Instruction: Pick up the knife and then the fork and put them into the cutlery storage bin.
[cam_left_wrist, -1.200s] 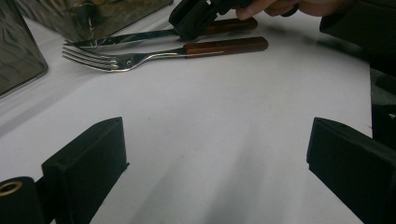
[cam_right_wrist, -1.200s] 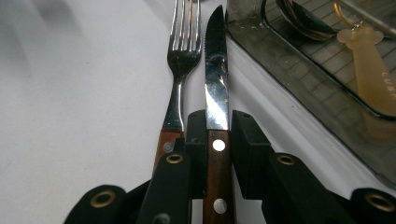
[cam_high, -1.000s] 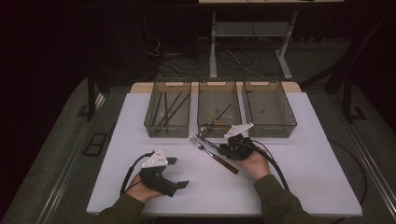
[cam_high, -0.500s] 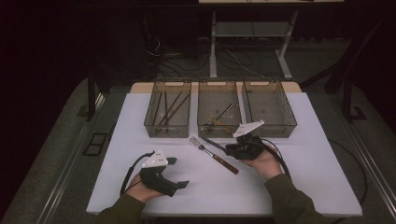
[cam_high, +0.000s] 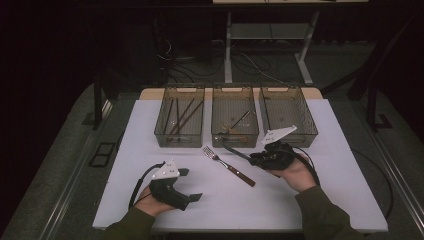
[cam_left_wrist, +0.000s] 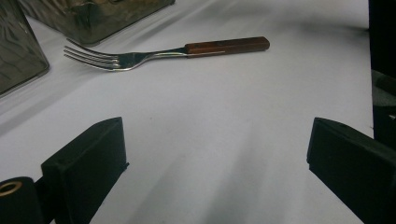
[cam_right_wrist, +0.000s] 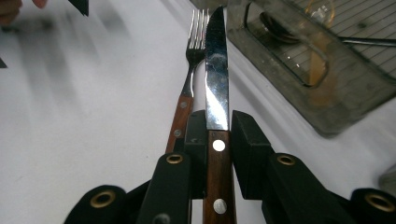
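Observation:
A knife (cam_right_wrist: 216, 84) with a wooden handle and a serrated blade is clamped between the pads of my right gripper (cam_right_wrist: 217, 135). From above, its blade (cam_high: 235, 151) points left from the right gripper (cam_high: 256, 160), just over the table. A wooden-handled fork (cam_high: 227, 165) lies flat on the white table, directly beside and under the knife (cam_right_wrist: 187, 88). My left gripper (cam_high: 191, 184) rests near the front left edge, jaws wide apart with nothing between them (cam_left_wrist: 219, 154). Ahead of it the fork (cam_left_wrist: 187, 50) lies with its tines toward the bins.
Three clear bins stand in a row at the back of the white table (cam_high: 150, 200): the left bin (cam_high: 159, 131) holds long dark sticks, the middle bin (cam_high: 235, 139) some utensils, and the right bin (cam_high: 310, 125) sits behind my right hand. A bin corner (cam_right_wrist: 327, 116) is close to the knife.
My right gripper has carried the knife a little to the right, away from the fork's tines. The fork and the left gripper have stayed put.

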